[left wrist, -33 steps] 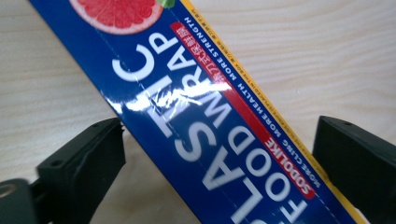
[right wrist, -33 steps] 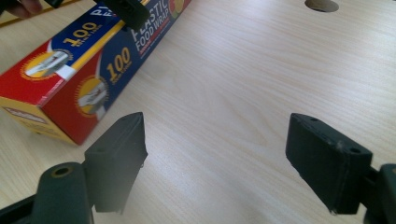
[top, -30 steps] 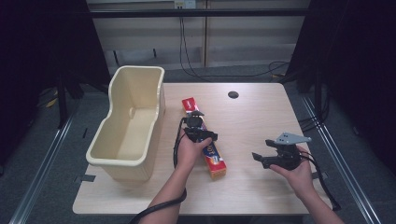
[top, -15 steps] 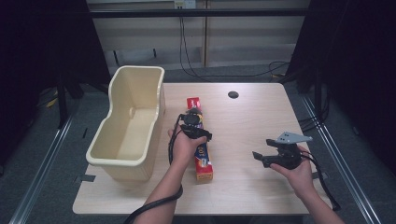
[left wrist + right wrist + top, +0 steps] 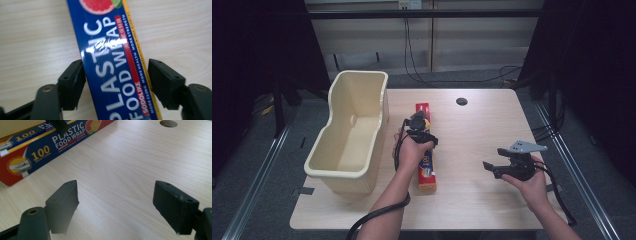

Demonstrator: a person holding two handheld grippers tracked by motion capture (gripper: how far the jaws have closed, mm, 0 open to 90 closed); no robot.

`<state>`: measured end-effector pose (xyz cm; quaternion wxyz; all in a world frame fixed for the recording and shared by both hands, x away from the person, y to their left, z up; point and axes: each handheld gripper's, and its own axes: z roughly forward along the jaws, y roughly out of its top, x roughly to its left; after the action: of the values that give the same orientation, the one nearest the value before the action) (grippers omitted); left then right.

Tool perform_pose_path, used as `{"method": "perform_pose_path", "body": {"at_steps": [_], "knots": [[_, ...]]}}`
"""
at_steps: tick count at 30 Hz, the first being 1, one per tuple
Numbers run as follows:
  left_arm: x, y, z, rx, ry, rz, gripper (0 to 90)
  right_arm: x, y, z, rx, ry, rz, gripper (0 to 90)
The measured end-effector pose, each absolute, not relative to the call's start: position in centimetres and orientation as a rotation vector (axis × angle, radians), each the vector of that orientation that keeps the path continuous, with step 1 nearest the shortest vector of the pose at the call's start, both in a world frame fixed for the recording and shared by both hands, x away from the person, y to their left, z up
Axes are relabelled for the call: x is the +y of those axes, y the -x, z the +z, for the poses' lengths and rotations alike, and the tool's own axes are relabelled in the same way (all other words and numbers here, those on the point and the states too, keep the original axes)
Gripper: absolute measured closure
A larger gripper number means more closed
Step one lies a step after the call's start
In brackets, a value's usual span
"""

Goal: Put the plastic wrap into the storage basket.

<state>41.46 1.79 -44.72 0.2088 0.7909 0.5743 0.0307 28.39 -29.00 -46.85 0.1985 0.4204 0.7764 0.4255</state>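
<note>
A long blue and red plastic food wrap box lies lengthwise on the wooden table, just right of the bin. My left gripper points down on its middle. In the left gripper view the box runs between the jaws of that gripper, which have just been closing, and both pads meet its long edges. My right gripper is held above the table at the right, open and with nothing in it. The box lies far to its left.
A tall cream plastic bin stands empty at the table's left side. A round cable hole sits near the far edge. Bare wood lies between the box and my right hand. Cables trail from both grippers off the near edge.
The box's near end has swung left, so it now lies straight instead of slanted. My left jaws have come in against its sides. The right gripper has stayed put.
</note>
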Motion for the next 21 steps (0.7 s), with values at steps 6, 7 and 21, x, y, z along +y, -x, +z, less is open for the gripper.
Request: {"method": "perform_pose_path", "body": {"at_steps": [6, 7, 21], "knots": [[2.2, -40.6, -44.4, 1.543, -2.282, 0.061, 39.6, -28.9, -28.4, -46.8, 2.173, -1.180, 1.191, 20.7], [2.0, -40.5, -44.3, 1.550, -2.279, 0.060, 39.3, -28.9, -28.4, -46.8, 2.166, -1.183, 1.190, 20.7], [1.0, -42.5, -45.3, 1.541, -2.263, 0.079, 30.4, -29.0, -28.5, -46.7, 2.168, -1.187, 1.195, 20.4]]}}
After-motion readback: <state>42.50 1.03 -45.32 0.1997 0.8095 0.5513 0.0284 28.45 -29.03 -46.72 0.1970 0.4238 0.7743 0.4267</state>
